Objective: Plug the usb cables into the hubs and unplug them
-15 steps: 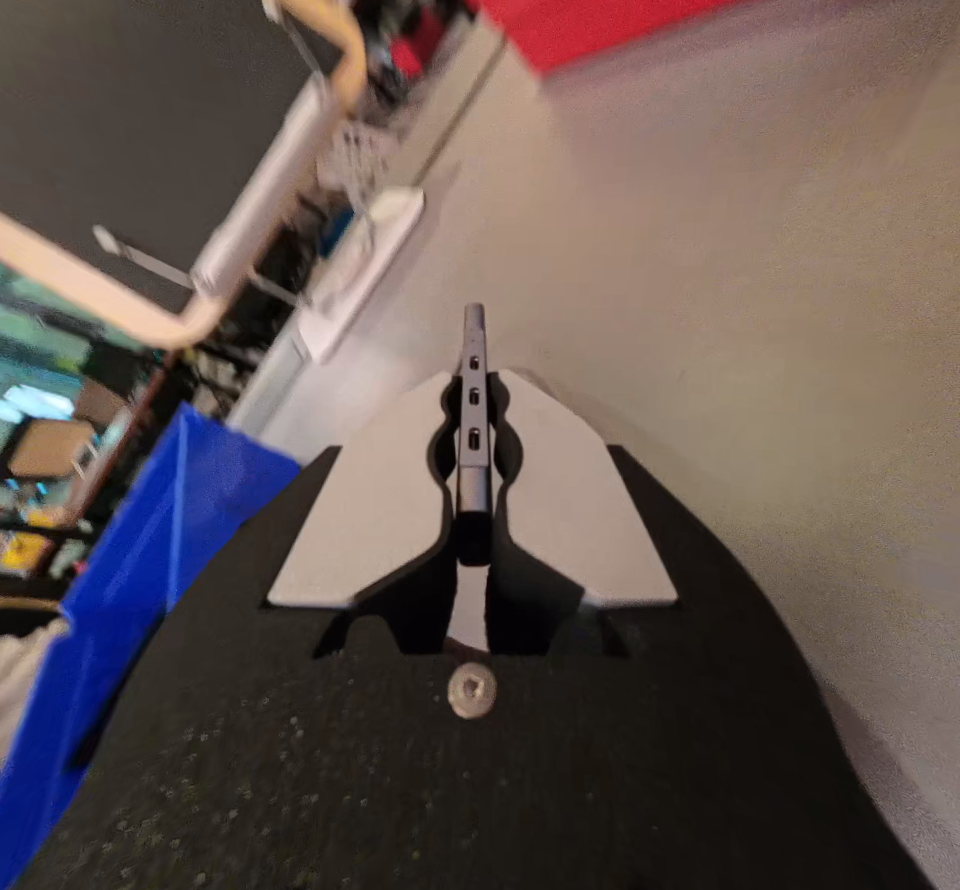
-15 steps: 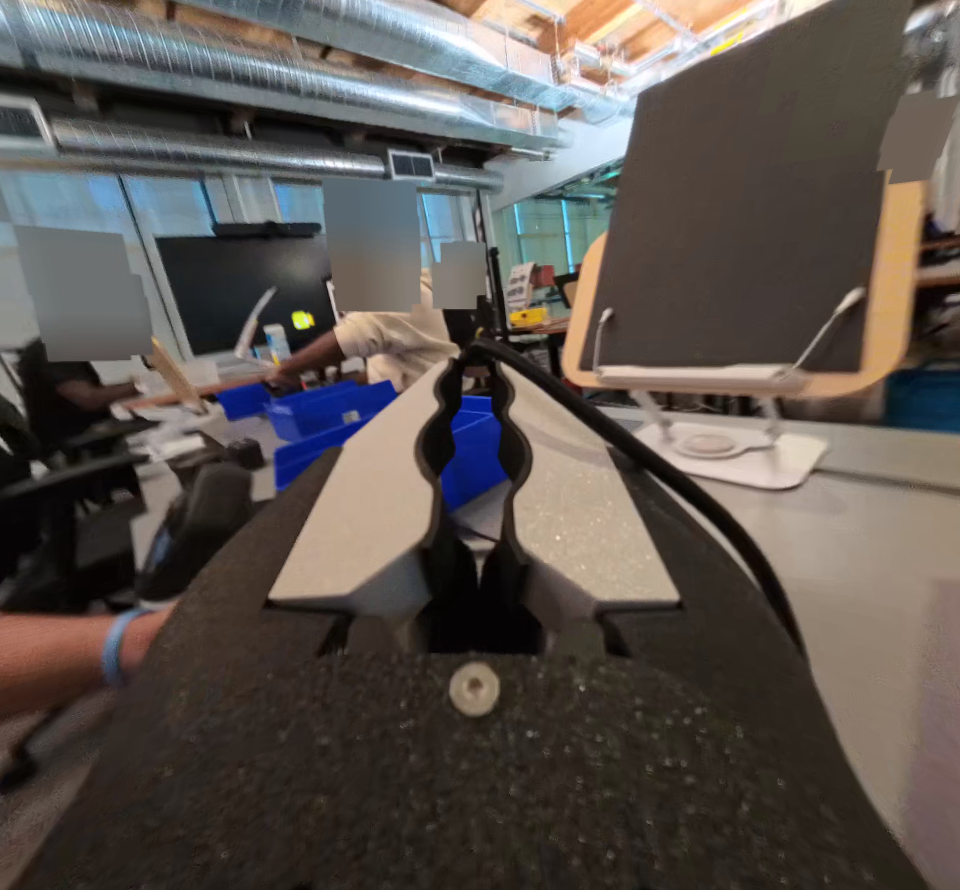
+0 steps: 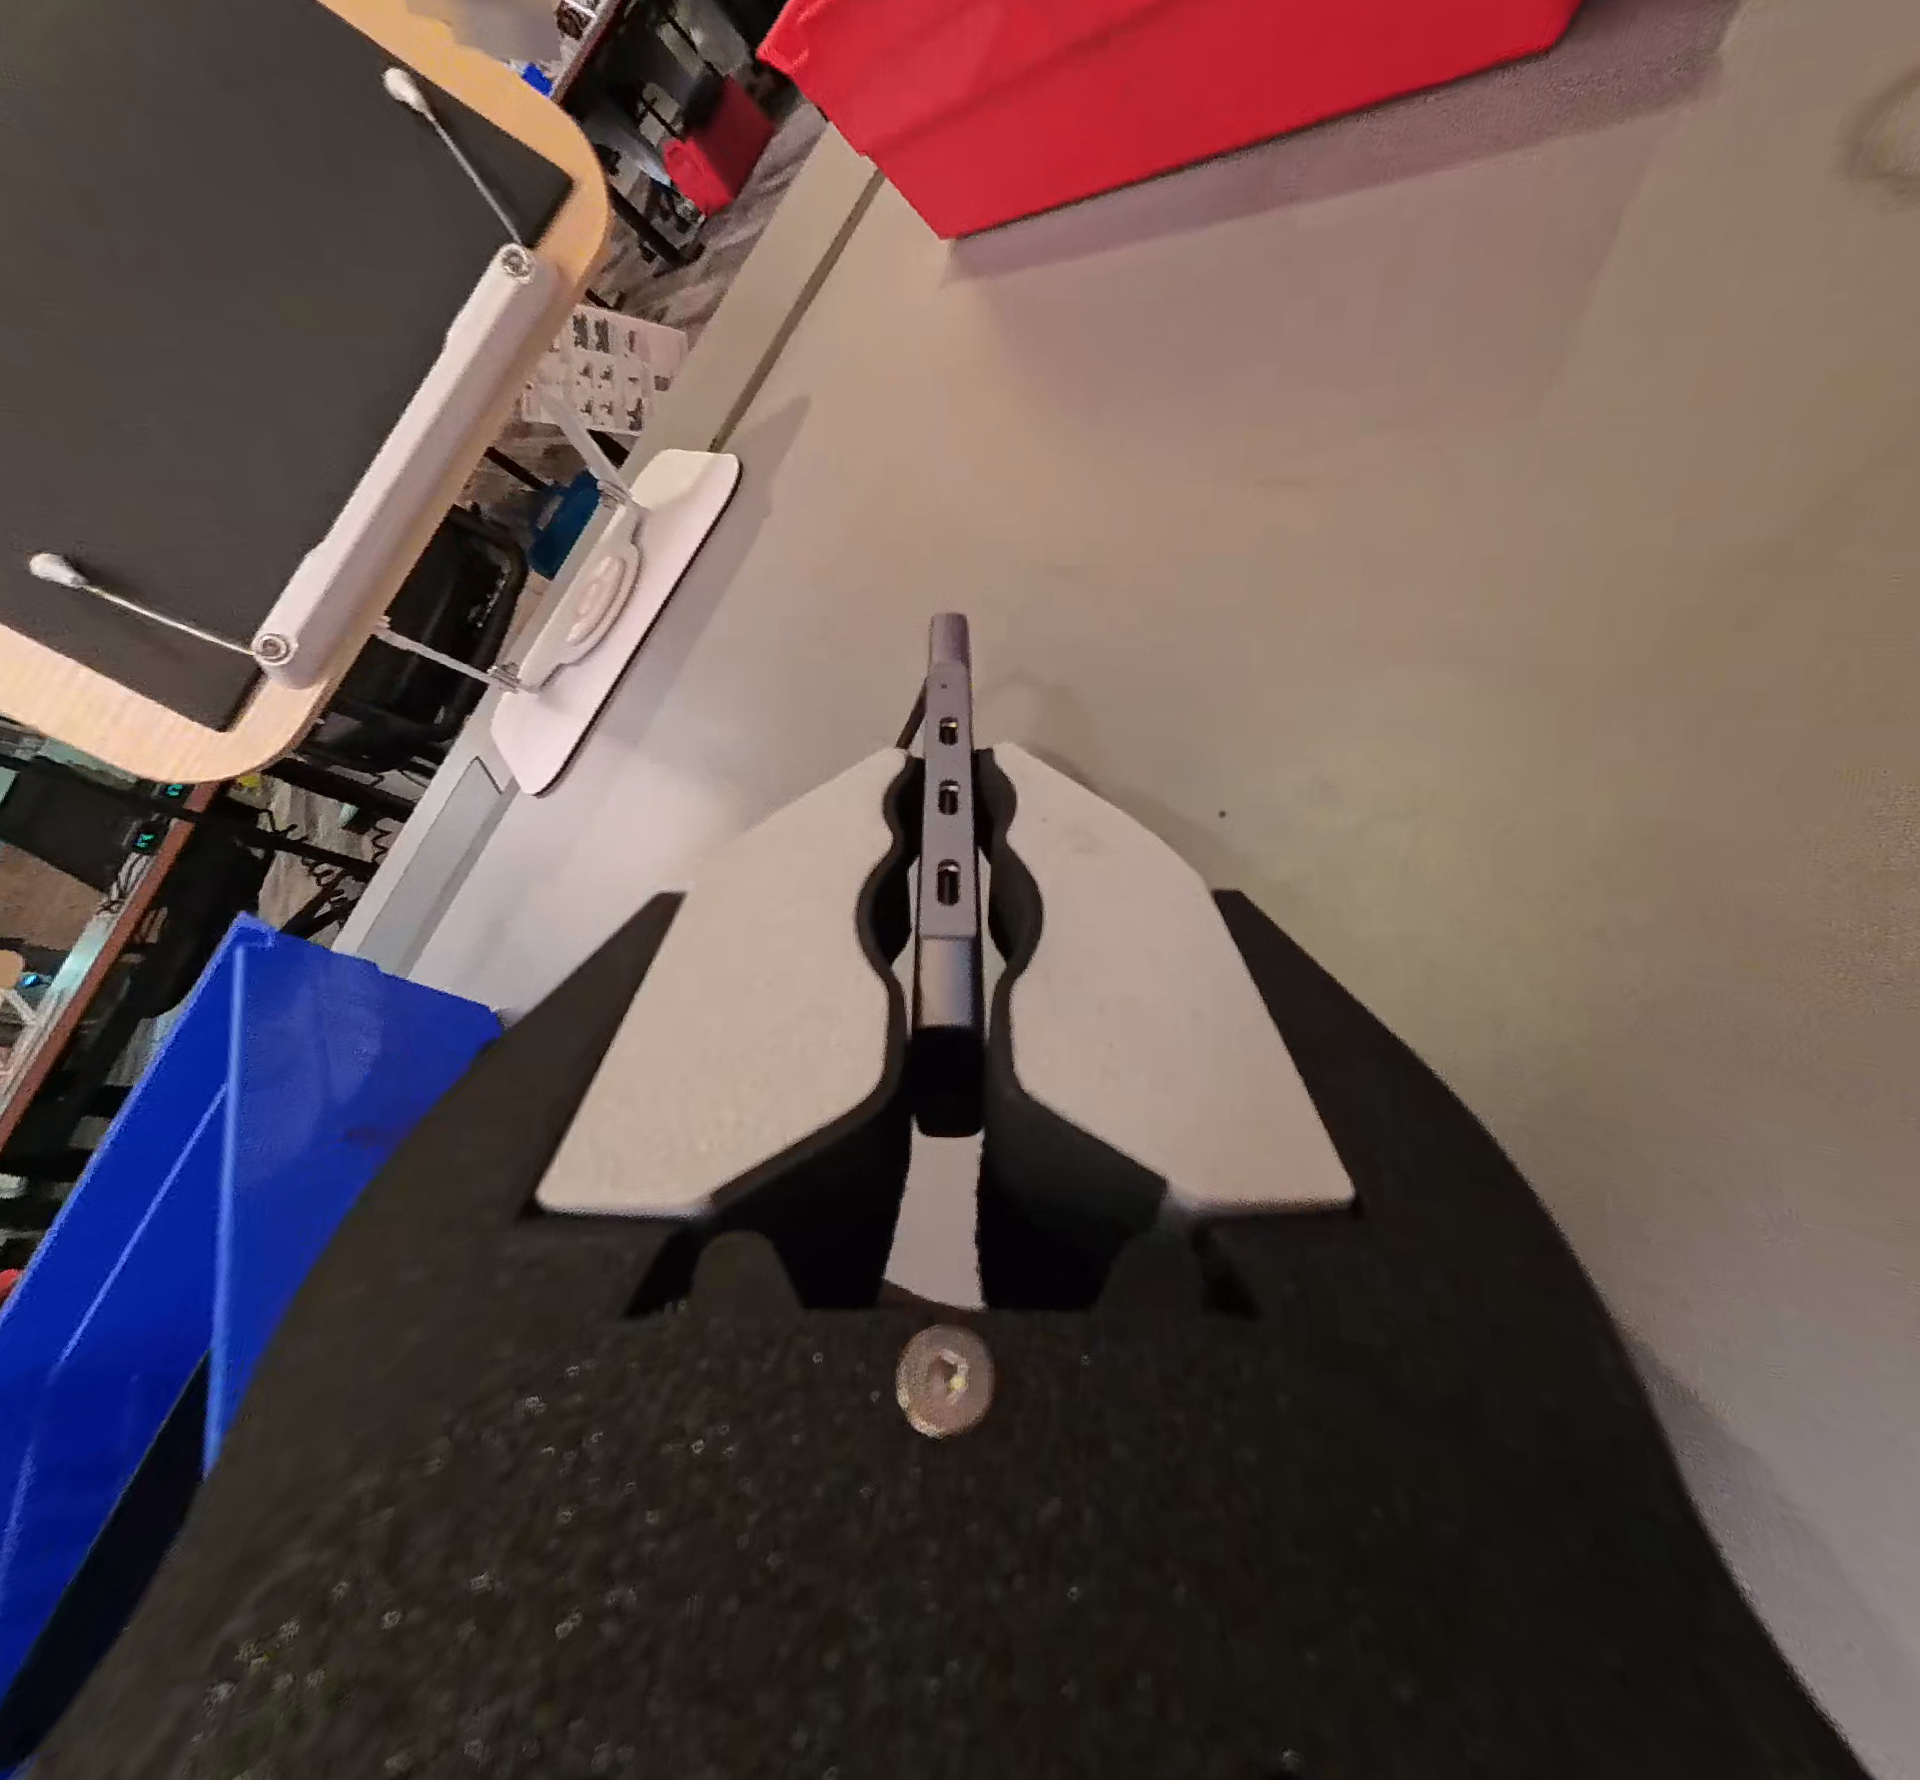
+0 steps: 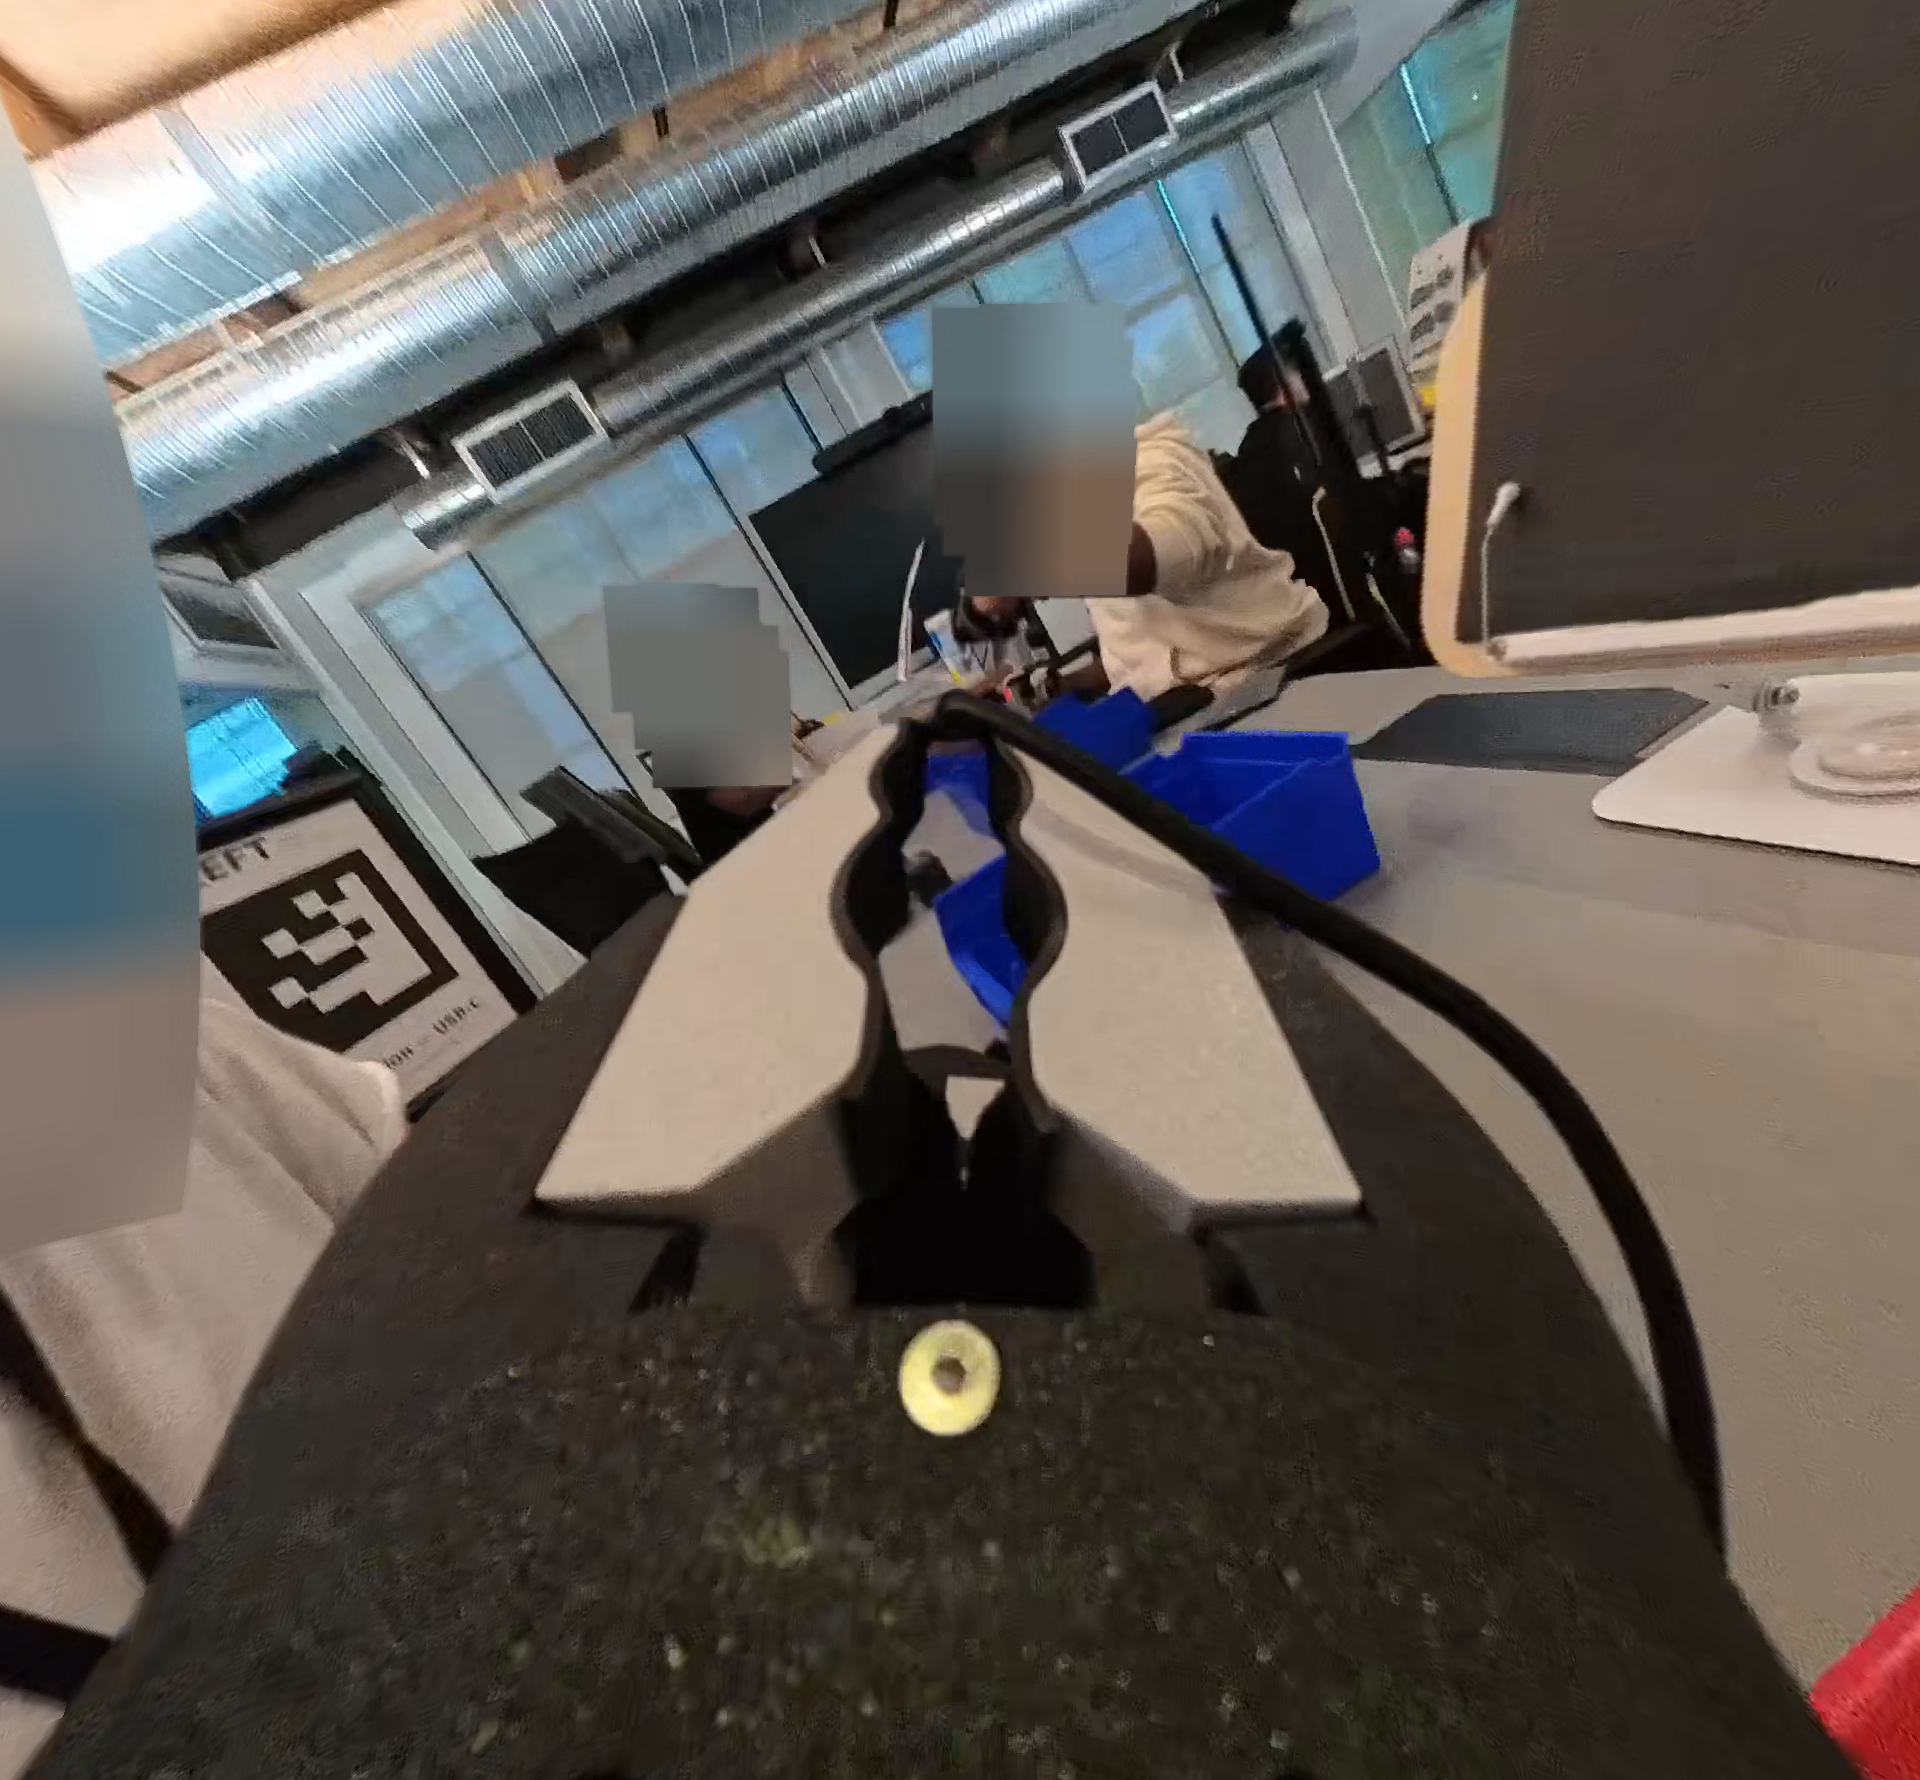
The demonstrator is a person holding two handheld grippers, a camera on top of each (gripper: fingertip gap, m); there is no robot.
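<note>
The grey table [image 3: 1455, 535] carries a red bin [image 3: 1195, 16] beyond the hub, a blue bin [image 3: 208, 1159] to the hub's left and a stand [image 3: 613, 587] between them. The left gripper [image 3: 948, 774] clamps the hub [image 3: 948, 847] edge-up, long axis running straight out along the fingers, ports facing up and all seemingly vacant. The right gripper [image 4: 951, 743] pinches the black cable [image 4: 1351, 941] at its tips; the plug is hidden, so its heading toward the hub cannot be told

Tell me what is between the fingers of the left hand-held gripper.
The left hand-held gripper clamps a grey hub, its three ports empty. Its rear end is hidden.
</note>
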